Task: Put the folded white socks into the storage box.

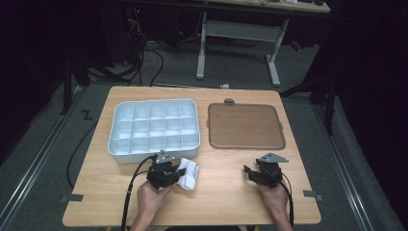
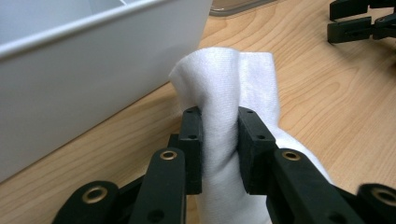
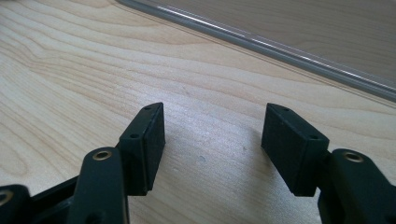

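— Holding anything?
— Yes. A white cloth [image 2: 219,93], soft and folded, pinched in the left gripper [image 2: 219,144]. Jaws squeezed tight on both sides of the cloth, pads pressing into it.
— Where, next to the white box?
— Just in front of the white box [image 1: 153,129], close to its near right corner. Bunched up between the pads, standing up a bit, with more of it spread flat on the wooden table [image 1: 216,192] past the jaws. Near the box wall, but touching it or not? Cannot tell.
— And the box itself?
— A white tray with lots of little square pockets. Sitting on the left half of the table.
— Anything to the right of the box?
— A flat brown lid [image 1: 245,126] with a clear rim, lying just beside the box, not touching it. A small grey tab at its far edge.
— And the other claw?
— The right gripper [image 3: 212,142], well to the right of the box and in front of the brown lid. Jaws wide apart, with only bare wood between them. Resting low over the table, held by a hand [image 1: 274,195].
— And the left hand?
— Wrapped around the left gripper, just in front of the box, with a black cable [image 1: 132,187] trailing back toward the table's near edge.
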A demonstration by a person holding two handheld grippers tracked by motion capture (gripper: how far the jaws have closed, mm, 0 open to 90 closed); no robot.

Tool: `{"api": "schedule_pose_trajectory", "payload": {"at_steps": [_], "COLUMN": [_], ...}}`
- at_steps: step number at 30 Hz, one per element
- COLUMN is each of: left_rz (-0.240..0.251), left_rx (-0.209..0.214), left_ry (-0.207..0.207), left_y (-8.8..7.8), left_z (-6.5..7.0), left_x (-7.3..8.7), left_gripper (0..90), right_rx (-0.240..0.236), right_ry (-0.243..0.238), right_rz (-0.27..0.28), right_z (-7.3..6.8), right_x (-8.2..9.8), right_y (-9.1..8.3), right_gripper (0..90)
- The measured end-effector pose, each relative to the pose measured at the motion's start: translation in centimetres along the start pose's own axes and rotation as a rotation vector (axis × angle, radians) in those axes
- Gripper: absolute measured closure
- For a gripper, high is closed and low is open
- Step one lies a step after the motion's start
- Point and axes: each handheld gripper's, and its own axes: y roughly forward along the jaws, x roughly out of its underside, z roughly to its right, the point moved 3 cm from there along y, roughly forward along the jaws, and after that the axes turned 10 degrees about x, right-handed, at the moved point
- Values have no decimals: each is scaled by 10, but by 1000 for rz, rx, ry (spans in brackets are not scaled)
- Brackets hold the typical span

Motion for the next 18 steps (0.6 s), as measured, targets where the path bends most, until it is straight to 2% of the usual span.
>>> {"api": "schedule_pose_trajectory", "payload": {"at_steps": [8, 12, 14, 16, 18], "left_rz": [4, 16, 10, 17, 10], "left_rx": [11, 19, 17, 23, 28], "left_ry": [7, -7, 15, 9, 21], "left_y": [-5, -9, -10, -11, -11], "left_z": [4, 6, 8, 11, 13], "left_x": [-5, -8, -9, -11, -13], "left_gripper": [742, 742, 742, 742, 743], "right_rx": [0, 0, 0, 0, -1], "right_ry": [0, 0, 0, 0, 0], "right_rz": [0, 0, 0, 0, 0], "right_z": [0, 0, 0, 0, 0], "right_x": [0, 0, 0, 0, 0], "right_y": [0, 0, 0, 0, 0], "right_gripper": [399, 399, 399, 398, 398]}}
